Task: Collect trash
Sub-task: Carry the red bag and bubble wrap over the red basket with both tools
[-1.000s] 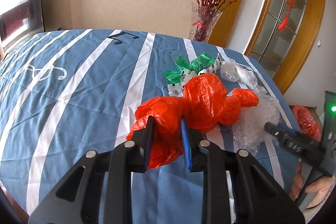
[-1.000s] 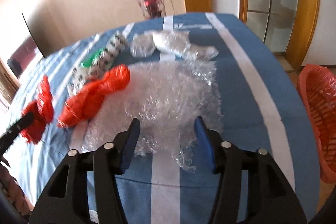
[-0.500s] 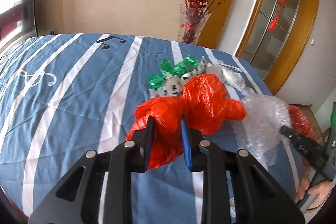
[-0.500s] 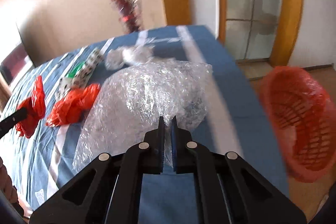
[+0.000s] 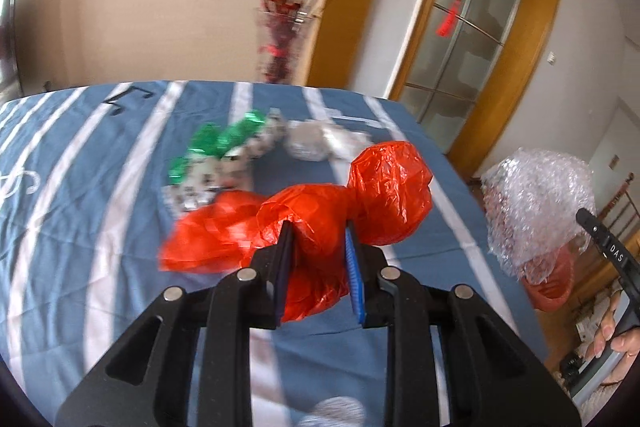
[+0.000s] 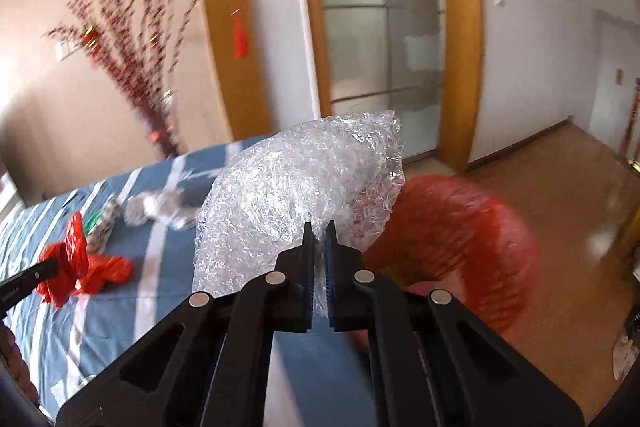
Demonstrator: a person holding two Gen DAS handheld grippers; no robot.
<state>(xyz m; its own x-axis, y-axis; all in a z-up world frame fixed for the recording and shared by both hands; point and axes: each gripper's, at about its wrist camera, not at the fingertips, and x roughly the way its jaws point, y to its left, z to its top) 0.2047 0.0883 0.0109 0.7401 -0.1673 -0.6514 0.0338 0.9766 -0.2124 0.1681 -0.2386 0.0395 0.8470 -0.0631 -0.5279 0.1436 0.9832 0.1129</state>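
1. Here, the left gripper (image 5: 318, 247) is clenched on a crumpled red plastic bag (image 5: 320, 215), whose thin film bunches between the two black fingers and bulges out beyond them
2. One knotted lobe of the red plastic bag sticks up to the right of the fingertips, while a looser tail trails to the left over the blue tablecloth with white stripes (image 5: 80, 207)
3. The right gripper (image 6: 319, 233) has its jaws pressed nearly together, grasping a large sheet of clear bubble wrap (image 6: 292, 195) by its lower edge
4. The bubble wrap stands up from the fingers as a puffy mass, held clear of the table, just beside the table's edge and in front of a round red mesh basket (image 6: 460, 247) that sits on the wooden floor (image 6: 560, 195)
5. In the left wrist view the same bubble wrap (image 5: 536, 207) hangs off the table's right side, above the basket (image 5: 550, 283), with a hand (image 5: 616, 335) on the handle below
6. Left on the tablecloth are a green and white patterned crumpled wrapper (image 5: 216, 155) and a small wad of clear plastic film (image 5: 316, 143), lying near each other beyond the red bag
7. A glass vase of red berry branches (image 5: 280, 43) stands at the table's far edge
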